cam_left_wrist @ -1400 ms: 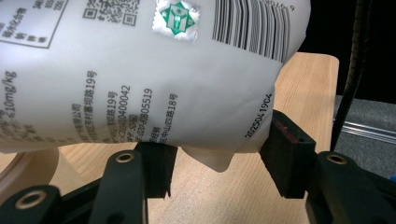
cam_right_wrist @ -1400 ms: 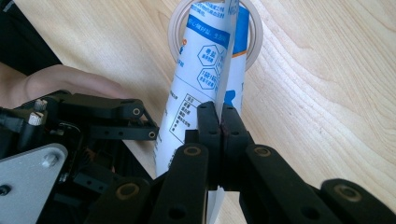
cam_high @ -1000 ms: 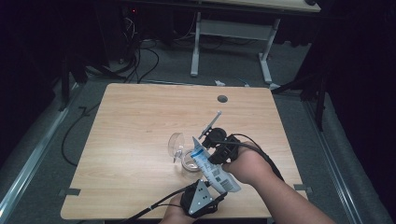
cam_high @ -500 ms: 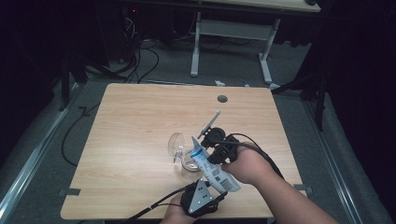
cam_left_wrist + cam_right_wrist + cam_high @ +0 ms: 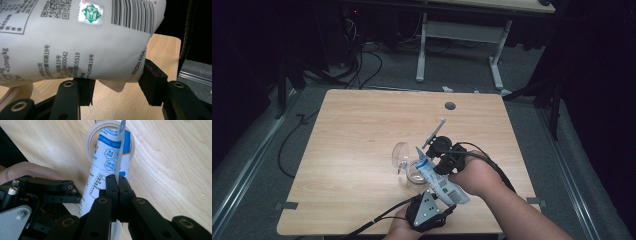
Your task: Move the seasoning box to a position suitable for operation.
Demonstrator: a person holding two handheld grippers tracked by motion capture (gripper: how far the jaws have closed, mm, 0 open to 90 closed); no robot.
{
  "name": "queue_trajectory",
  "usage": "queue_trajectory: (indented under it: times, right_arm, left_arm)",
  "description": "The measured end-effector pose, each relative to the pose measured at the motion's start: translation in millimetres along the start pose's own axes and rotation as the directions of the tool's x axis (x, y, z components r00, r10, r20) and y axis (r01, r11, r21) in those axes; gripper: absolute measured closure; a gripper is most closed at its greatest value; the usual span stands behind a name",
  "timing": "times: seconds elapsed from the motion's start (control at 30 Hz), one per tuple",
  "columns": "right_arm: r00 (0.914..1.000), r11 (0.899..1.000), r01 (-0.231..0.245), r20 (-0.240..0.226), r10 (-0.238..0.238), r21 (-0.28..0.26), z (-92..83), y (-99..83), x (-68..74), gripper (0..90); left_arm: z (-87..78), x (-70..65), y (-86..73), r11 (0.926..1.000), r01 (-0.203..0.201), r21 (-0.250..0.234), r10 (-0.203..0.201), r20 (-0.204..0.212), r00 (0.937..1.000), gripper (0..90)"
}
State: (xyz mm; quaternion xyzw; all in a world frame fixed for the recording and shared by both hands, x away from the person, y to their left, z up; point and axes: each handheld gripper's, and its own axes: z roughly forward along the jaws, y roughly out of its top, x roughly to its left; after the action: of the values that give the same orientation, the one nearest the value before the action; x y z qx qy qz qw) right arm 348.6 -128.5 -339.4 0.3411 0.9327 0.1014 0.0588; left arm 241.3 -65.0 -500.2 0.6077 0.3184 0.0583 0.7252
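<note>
Jaws first: your right gripper is pinched tight on the thin sealed edge of the white and blue pouch, its pads meeting with only that flat seam between them. Your left gripper stands partly open around the pouch's fat lower end, one pad on each side of the bulging film; whether both pads really press on it I cannot tell.

From above, the pouch slopes upward between your two grippers, its upper tip over the mouth of the glass jar that stands on the counter, just ahead of your right jaws. A clear lid lies just beside the jar, on its far side.

Treat the pouch as soft, light and slick. The film will buckle and slide if you squeeze the belly, so hold it by the stiff seam, as your right jaws do, and let the left ones merely cradle the base. The jar looks light and likely to tip or skate if the pouch nudges its rim.
</note>
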Motion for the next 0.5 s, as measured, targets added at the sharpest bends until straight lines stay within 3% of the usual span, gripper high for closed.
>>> queue_trajectory:
  times: [0.5]
  right_arm:
    - [0.9999, 1.000, 0.007, -0.012, -0.007, 0.013, -0.3, 4.1, -1.0, 89.7]
  left_arm:
    - [-0.2, -0.2, 2.1, 1.0000, 0.001, -0.004, -0.001, 0.004, 1.0000, 50.6]
